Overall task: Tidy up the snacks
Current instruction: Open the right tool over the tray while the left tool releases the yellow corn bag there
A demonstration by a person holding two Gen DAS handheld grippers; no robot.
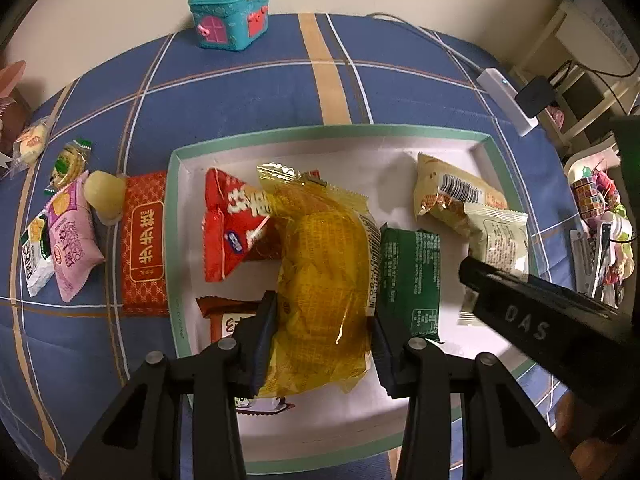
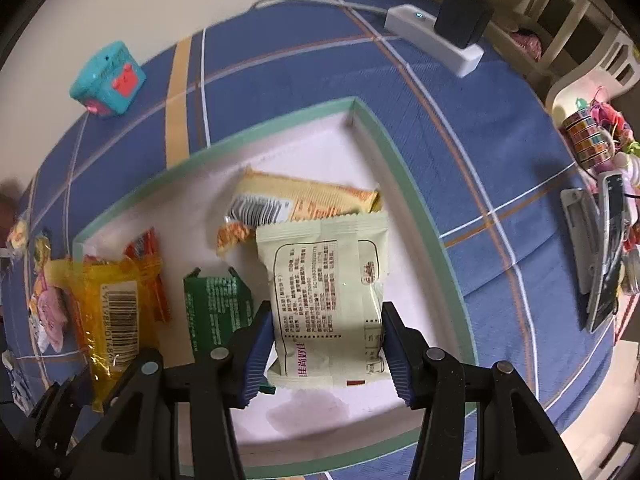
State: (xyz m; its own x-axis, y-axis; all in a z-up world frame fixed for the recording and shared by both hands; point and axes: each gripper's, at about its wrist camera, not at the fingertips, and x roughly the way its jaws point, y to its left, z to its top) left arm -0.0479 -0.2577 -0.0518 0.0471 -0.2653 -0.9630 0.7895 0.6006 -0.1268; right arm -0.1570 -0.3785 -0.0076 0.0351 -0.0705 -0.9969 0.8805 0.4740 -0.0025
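My left gripper (image 1: 324,344) is shut on a clear yellow snack packet (image 1: 324,264), holding it just above the white tray with a green rim (image 1: 320,132). My right gripper (image 2: 326,348) points straight down and is shut on a pale green packet (image 2: 328,292) over the tray's (image 2: 400,168) right half. In the left wrist view the right gripper's black body (image 1: 532,312) reaches in from the right to that pale packet (image 1: 500,240). In the tray lie a red packet (image 1: 232,220), a dark green packet (image 1: 408,276), a beige packet with a barcode (image 1: 448,188) and a brown packet (image 1: 228,316).
On the blue checked cloth left of the tray lie a red-and-gold packet (image 1: 144,244), a pink packet (image 1: 72,240), a round pale candy (image 1: 105,192) and smaller sweets. A teal toy house (image 1: 232,16) stands at the back. A white power strip (image 1: 508,100) and clutter (image 1: 600,220) sit right.
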